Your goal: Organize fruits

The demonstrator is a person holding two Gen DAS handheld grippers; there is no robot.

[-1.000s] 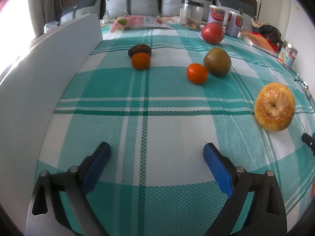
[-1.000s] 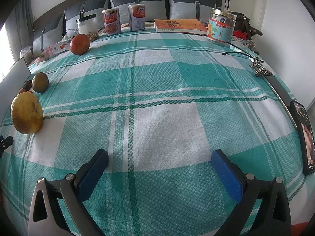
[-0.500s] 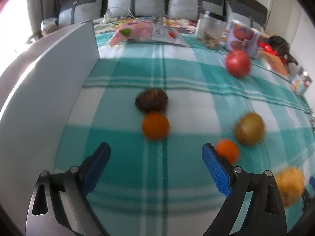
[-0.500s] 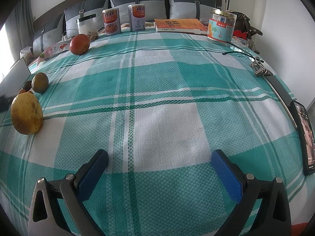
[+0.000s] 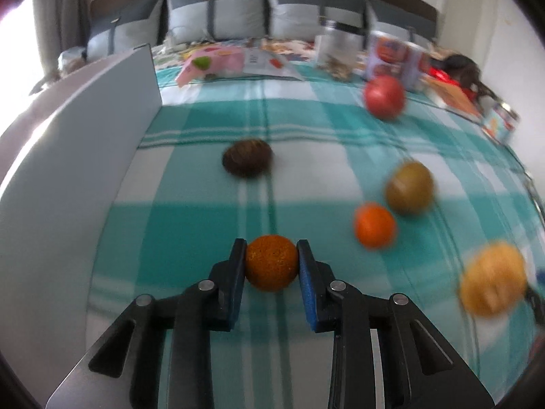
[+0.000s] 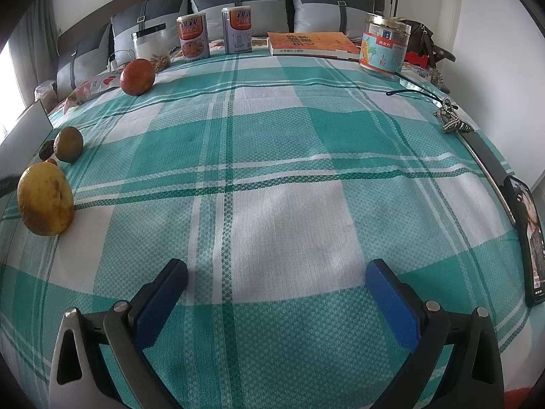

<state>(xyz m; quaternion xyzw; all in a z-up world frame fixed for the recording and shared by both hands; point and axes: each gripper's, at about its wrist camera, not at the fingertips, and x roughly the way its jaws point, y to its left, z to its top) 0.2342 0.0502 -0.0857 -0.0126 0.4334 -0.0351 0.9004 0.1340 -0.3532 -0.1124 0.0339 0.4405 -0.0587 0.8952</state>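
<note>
1. Left wrist view: since half a second ago the left gripper (image 5: pixel 271 266) has advanced across the bed (image 5: pixel 190 225) and closed; its blue fingers (image 5: pixel 237 266), wide apart before, now clamp an orange (image 5: pixel 271 263) from both sides.
2. That orange sits squarely between the pads, one touching each flank, its far half poking out past the fingertips. Whether it still touches the checked cover I cannot tell.
3. Beyond it lies a dark brown fruit (image 5: pixel 247 157), well apart. To the right are a second orange (image 5: pixel 374 225) just beside a green-brown fruit (image 5: pixel 409 187), a red apple (image 5: pixel 385 97) farther back, and a blurred yellow fruit (image 5: pixel 492 279) near the right edge.
4. A white board (image 5: pixel 68 156) stands along the left side.
5. Right wrist view: the right gripper (image 6: pixel 276 296) hangs over bare cover as before, fingers (image 6: pixel 391 306) spread wide with nothing between them.
6. Far to its left stand the yellow fruit (image 6: pixel 45 199), the green-brown fruit (image 6: pixel 68 144) and the apple (image 6: pixel 137 76). Cans (image 6: pixel 192 37) line the back; a phone (image 6: pixel 526 238) lies at the right edge.
</note>
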